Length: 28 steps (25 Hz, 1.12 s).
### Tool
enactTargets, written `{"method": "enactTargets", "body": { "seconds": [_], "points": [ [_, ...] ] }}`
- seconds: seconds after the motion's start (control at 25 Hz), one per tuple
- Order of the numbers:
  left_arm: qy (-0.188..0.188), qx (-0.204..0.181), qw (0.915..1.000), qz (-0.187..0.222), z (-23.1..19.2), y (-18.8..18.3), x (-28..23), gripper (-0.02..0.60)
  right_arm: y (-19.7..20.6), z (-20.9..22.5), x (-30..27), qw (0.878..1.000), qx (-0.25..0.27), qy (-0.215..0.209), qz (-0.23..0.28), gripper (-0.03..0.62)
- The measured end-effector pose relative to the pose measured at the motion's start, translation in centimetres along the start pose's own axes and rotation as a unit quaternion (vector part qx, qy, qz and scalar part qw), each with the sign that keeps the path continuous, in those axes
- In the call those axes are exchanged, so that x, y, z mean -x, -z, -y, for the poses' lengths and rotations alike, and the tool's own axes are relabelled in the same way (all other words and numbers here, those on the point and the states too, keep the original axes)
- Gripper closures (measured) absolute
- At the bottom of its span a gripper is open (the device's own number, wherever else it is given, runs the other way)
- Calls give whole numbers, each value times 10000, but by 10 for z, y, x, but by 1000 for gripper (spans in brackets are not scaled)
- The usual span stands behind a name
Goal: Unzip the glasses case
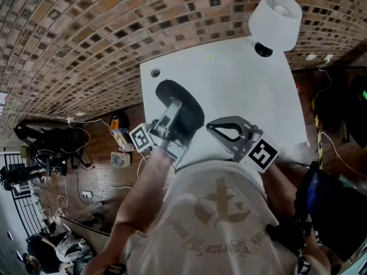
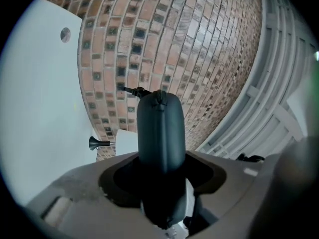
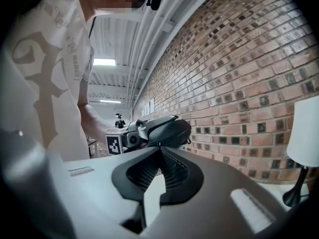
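Currently: white table (image 1: 241,85), lamp (image 1: 275,20) at corner, brick wall (image 1: 86,39) behind; left gripper (image 1: 171,114) grasps case (image 1: 184,99), right gripper (image 1: 211,127) clenched, empty.

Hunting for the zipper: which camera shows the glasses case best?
Left gripper view: the glasses case fills the centre, end-on in the left claw. Head view shows it partly covered; right gripper view, small and side-on.
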<state>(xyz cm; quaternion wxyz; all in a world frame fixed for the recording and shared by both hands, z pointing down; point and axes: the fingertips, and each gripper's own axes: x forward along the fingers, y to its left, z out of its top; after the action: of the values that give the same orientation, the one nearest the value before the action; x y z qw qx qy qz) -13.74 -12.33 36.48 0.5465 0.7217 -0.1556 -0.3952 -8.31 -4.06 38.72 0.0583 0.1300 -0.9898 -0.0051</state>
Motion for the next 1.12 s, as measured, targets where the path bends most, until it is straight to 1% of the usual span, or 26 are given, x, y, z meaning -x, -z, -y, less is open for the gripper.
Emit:
{"method": "enactTargets", "body": {
  "seconds": [0.12,0.2,0.28,0.48,0.64,0.8,0.96,1.12],
  "points": [
    [-76,-151,9998,-140,4,3,-1,331,1,-1,2,9998,138,49,-133,585],
    [-108,-186,9996,-190,4,6,-1,333,1,0,4,9997,182,104,-135,585],
    [-115,-126,9996,-215,1,8,0,333,0,3,7,9997,175,166,-94,586],
    [-57,100,9993,-354,-1,14,4,330,0,5,8,9991,302,166,-246,586],
    [-51,139,9984,-539,0,19,6,328,-1,6,10,9990,315,159,-284,586],
    [-16,174,9981,-597,2,22,6,328,-3,7,9,9990,334,163,-239,586],
    [-19,188,9964,-831,2,32,6,327,-5,12,10,9989,360,199,-232,585],
    [40,232,9953,-939,4,35,5,327,-8,13,11,9984,451,162,-290,585]
  ]
}}
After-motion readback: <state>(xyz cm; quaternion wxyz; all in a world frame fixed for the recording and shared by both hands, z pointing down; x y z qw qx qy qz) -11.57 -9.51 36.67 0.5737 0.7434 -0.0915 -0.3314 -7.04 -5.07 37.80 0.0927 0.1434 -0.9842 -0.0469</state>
